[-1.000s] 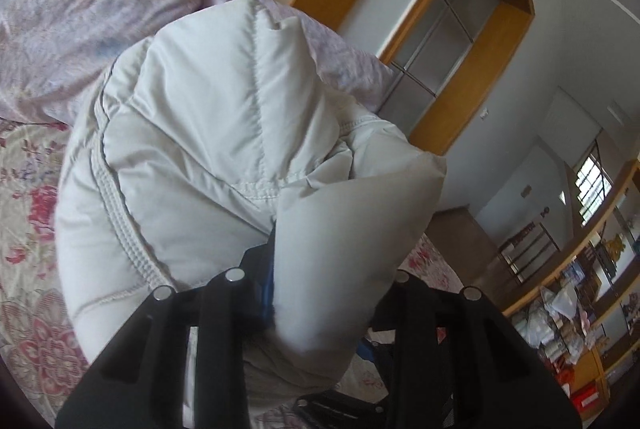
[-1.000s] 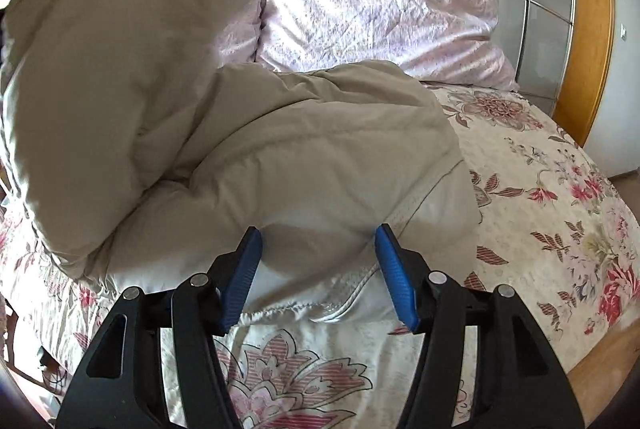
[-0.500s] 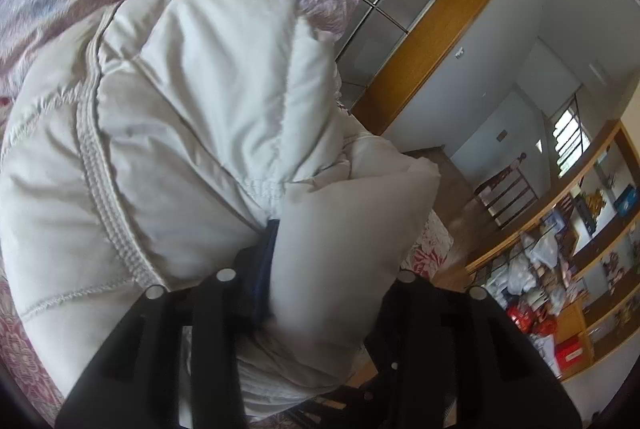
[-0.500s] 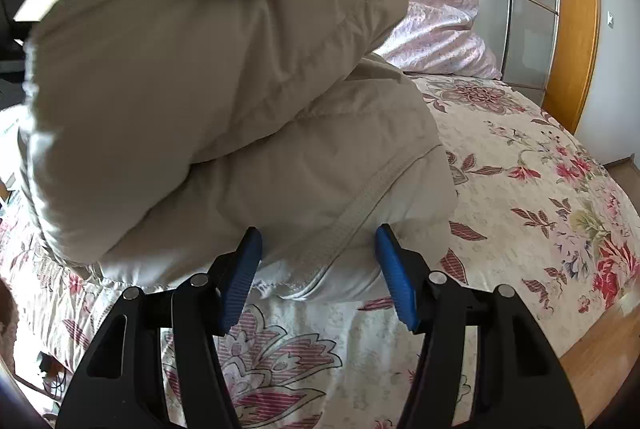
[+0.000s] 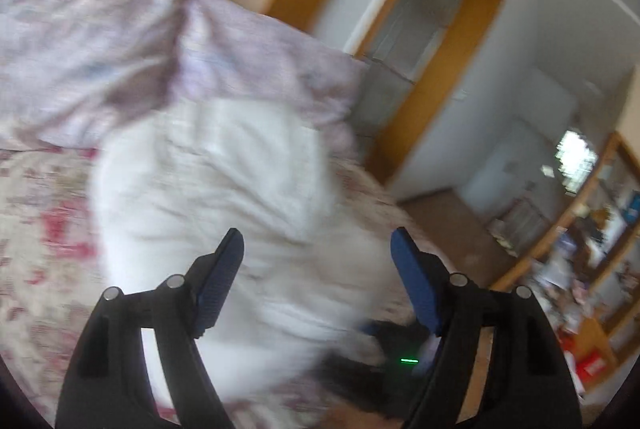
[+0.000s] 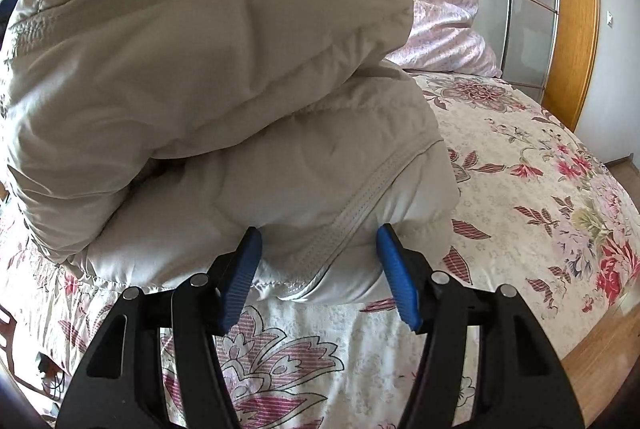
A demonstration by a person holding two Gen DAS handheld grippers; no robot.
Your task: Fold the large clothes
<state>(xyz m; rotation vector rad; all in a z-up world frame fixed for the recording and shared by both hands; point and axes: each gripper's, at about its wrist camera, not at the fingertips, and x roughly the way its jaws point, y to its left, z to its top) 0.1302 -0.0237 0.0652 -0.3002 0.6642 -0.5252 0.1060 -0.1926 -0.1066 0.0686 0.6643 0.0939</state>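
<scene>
A: Two layers of the padded jacket [image 6: 224,101] now lie stacked on the bed [image 6: 520,189], upper fold over lower, pillows [image 6: 444,25] beyond

B: And the left hand-held gripper [image 5: 318,261]?

A: Its jaws are opening; the pads stand apart with nothing pressed between them, the pale jacket lying blurred ahead. My reading: it is letting the fold go so the layer settles flat

B: The right hand-held gripper [image 6: 320,261]?

A: Jaws apart, straddling the bulging lower hem at the near edge. The pads sit against the fabric's sides; whether they pinch it I cannot tell. Probably placed there to pin the bottom layer against sliding. Padding is springy; the top fold may spring open
</scene>
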